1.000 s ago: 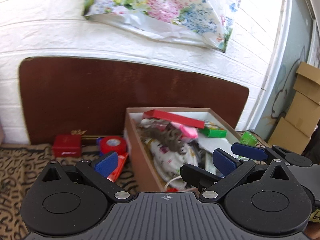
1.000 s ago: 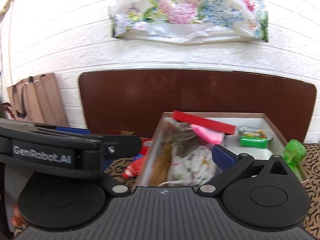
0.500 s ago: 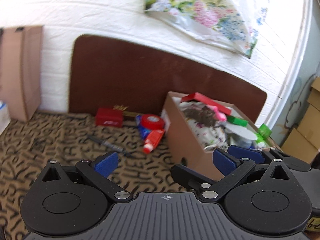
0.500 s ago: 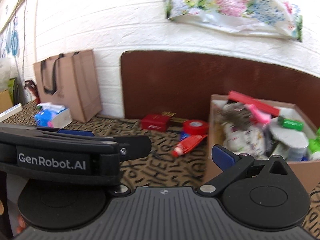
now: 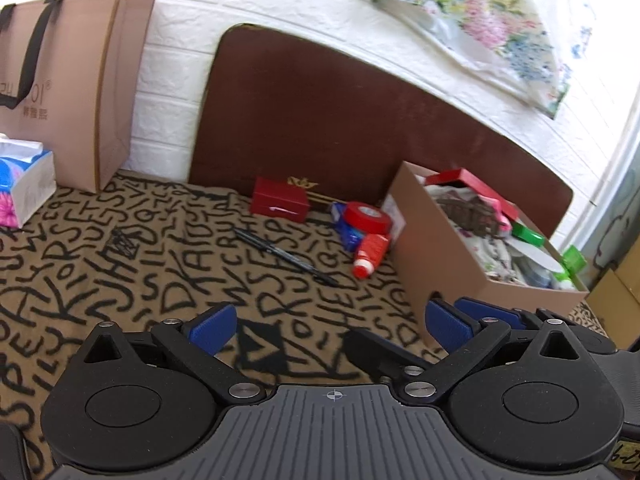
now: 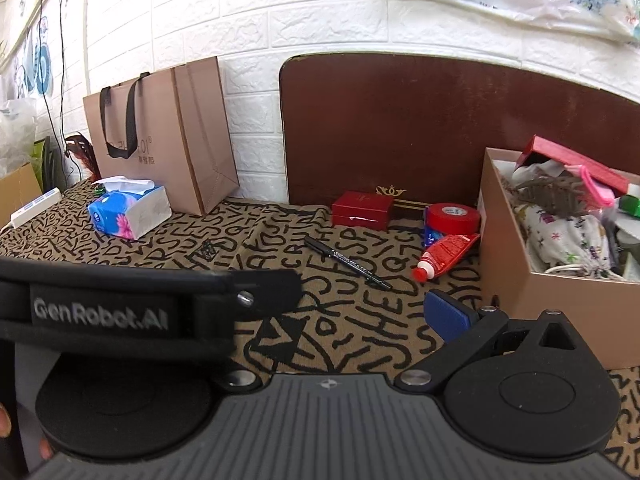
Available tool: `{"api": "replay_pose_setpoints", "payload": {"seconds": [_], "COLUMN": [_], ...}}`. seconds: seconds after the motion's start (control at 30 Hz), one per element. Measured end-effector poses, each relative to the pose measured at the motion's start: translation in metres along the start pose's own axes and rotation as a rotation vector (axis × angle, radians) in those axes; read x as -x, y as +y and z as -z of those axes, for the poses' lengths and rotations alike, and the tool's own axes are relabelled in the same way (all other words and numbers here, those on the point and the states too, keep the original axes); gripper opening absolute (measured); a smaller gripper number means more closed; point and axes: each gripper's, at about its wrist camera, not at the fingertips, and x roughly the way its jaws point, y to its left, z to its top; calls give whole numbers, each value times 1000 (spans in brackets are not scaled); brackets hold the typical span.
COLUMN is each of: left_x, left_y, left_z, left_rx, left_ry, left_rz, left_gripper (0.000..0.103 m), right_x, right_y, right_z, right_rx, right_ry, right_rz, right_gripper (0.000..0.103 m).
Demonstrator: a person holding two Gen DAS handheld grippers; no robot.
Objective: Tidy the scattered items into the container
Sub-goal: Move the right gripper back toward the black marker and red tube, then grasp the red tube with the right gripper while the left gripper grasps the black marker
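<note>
Black pen (image 5: 286,257) flat on the lettered tabletop (image 5: 120,272), ahead of both tongs, left of the full cardboard box (image 5: 440,264). Left tongs (image 5: 326,326) spread wide, empty. Right tongs (image 6: 360,308) likewise parted, nothing between.

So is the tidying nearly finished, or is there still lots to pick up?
Partly done. The brown cardboard box already holds cloth, a red lid and green things. Nothing is in hand: the left claw is open and empty, and the right claw looks empty too. Left on the patterned cloth: black pen, red tube, red tape roll, small red box.
</note>
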Motion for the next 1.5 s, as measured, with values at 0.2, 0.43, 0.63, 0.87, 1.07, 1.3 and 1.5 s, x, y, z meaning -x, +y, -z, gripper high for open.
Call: {"api": "replay_pose_setpoints", "payload": {"seconds": [0.2, 0.43, 0.63, 0.87, 1.07, 1.3, 1.5], "left_x": [-25, -68, -106, -154, -188, -205, -191], "left_y": [26, 45, 50, 50, 48, 43, 54], "left_z": [-16, -30, -42, -46, -44, -43, -37], "left_rx": [35, 83, 101, 130, 135, 87, 124], "left_ry": [16, 53, 77, 112, 141, 129, 149], "left_rz": [-35, -49, -58, -79, -64, -108, -43], "left_gripper": [103, 103, 101, 90, 84, 24, 1], "right_x": [-31, -67, -95, -125, -147, -166, -145], "right_y": [-10, -25, -33, -42, -47, -62, -62], "right_z": [-2, -4, -7, -7, -4, 0, 8], "right_rx": [-23, -27, 16, -13, -26, -69, -90], "right_ry": [21, 27, 23, 28, 57, 99, 91], "right_rz": [-20, 44, 201, 332, 378, 406, 359], "right_gripper": [102, 99, 79, 60, 56, 48, 33]}}
